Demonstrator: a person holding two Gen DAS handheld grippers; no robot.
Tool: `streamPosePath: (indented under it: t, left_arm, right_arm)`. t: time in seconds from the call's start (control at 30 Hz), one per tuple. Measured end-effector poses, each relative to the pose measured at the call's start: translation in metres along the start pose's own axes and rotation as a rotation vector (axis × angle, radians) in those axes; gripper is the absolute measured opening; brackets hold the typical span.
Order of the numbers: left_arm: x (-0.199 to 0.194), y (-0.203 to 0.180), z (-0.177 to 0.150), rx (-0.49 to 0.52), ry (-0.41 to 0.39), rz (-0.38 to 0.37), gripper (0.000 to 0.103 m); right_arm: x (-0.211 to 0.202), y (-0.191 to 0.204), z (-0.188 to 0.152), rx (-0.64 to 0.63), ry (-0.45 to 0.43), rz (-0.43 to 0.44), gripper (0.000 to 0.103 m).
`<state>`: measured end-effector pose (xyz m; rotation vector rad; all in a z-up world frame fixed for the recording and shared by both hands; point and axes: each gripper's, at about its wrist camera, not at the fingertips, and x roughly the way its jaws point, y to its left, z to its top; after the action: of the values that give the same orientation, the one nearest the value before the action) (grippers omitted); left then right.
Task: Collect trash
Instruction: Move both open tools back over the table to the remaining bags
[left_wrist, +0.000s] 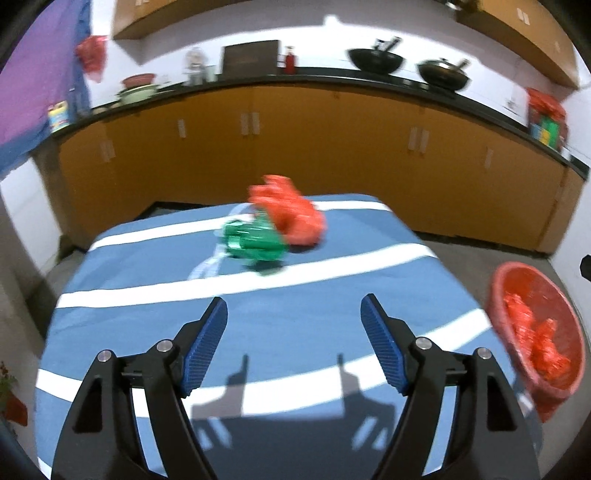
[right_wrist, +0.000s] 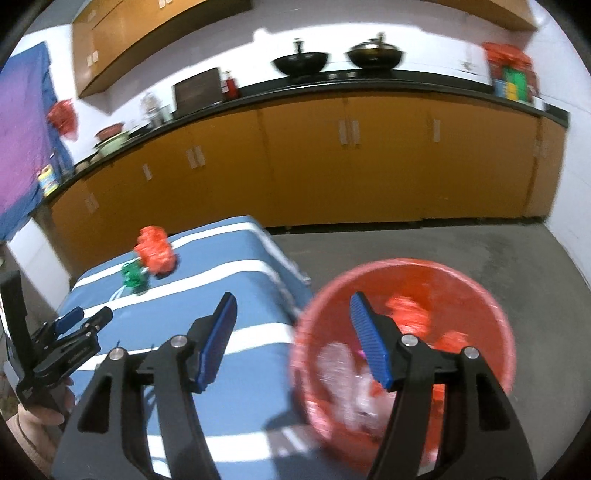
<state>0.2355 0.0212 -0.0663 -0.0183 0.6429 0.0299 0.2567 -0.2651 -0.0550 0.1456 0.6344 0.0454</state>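
Note:
A crumpled red plastic bag and a crushed green wrapper lie touching on the far part of the blue-and-white striped table; a clear plastic strip lies beside the wrapper. They also show in the right wrist view: bag, wrapper. My left gripper is open and empty above the near half of the table; it also shows in the right wrist view. My right gripper is open and empty over the table's right edge, beside a red bin that holds red and clear trash. The bin also shows in the left wrist view.
The bin stands on the grey floor right of the table. Orange cabinets with a black counter run along the far wall, carrying two black woks, bottles and bowls.

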Motion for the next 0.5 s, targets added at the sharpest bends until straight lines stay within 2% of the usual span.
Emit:
streamPosePath:
  t: [0.2, 0.5]
  left_arm:
    - [0.009, 0.065, 0.004, -0.039, -0.038, 0.1, 0.077]
    - [0.03, 0.152, 0.009, -0.149, -0.057, 0.189, 0.078]
  right_arm:
    - [0.048, 0.073, 0.009, -0.097, 0.034, 0.078, 0.063]
    - [0.138, 0.164, 0.024, -0.206, 0.086, 0.162, 0.063]
